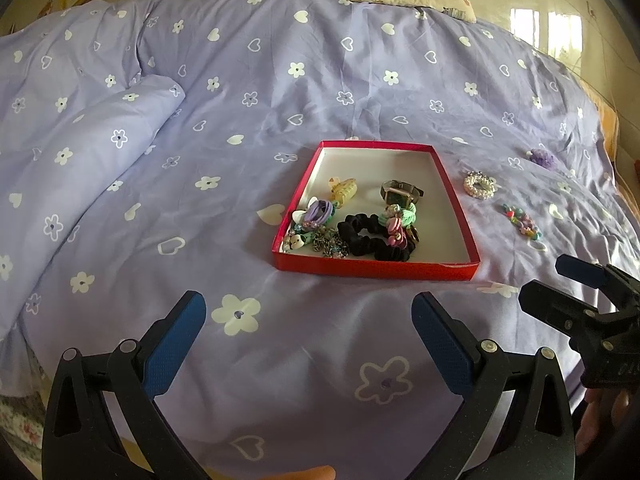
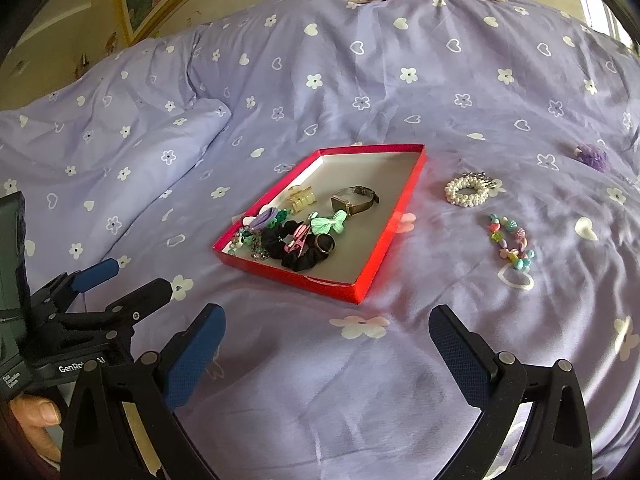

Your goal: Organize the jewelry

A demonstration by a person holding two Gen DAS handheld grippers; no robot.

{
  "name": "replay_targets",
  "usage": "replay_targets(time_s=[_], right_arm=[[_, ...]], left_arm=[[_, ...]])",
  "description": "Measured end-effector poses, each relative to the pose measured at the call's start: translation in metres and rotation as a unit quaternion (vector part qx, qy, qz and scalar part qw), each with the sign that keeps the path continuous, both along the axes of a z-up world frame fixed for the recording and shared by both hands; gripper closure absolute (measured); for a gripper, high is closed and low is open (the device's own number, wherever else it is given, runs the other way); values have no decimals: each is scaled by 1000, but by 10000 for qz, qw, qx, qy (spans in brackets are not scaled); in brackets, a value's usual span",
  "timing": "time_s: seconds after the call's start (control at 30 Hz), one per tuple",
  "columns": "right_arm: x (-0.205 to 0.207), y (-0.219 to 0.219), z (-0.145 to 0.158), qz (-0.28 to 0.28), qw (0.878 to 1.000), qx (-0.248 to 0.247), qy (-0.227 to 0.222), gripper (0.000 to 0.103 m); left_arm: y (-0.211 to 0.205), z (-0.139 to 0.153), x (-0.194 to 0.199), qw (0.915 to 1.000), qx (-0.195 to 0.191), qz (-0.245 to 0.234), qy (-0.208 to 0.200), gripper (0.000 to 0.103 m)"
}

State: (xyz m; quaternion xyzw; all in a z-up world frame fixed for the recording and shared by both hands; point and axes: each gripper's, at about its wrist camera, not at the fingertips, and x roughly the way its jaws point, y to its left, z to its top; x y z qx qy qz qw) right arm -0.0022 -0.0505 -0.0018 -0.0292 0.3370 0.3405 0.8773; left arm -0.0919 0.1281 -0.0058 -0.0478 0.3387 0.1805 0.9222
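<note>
Shallow red cardboard tray (image 2: 394, 222) on the soft lilac duvet (image 2: 360, 92), pearl bracelet (image 2: 467, 194) beside. "GenRo" readable on left gripper (image 2: 132, 280). Both pairs of fingers spread wide, right gripper (image 2: 326, 338) too, holding nothing.

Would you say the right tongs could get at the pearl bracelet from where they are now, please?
Probably yes. The right tongs are open and empty, and the pearl bracelet lies on bare bedspread outside the red box. Only the colourful bead bracelet lies nearer, slightly to the side.
</note>
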Motion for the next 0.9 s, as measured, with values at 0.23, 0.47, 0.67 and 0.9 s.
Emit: replay_targets(time_s=[0.23, 0.47, 0.67, 0.9], right_arm=[[-1, 0, 0, 1, 10000, 13, 4, 0], [-1, 0, 1, 5, 10000, 23, 4, 0], [-3, 3, 2, 21, 10000, 22, -10, 0], [-4, 4, 3, 24, 10000, 35, -9, 0]], left_arm=[[0, 0, 0, 10000, -4, -1, -2, 0], [0, 0, 0, 10000, 1, -2, -5, 0], [0, 0, 0, 10000, -3, -2, -2, 0], [0, 0, 0, 10000, -1, -6, 7, 0]])
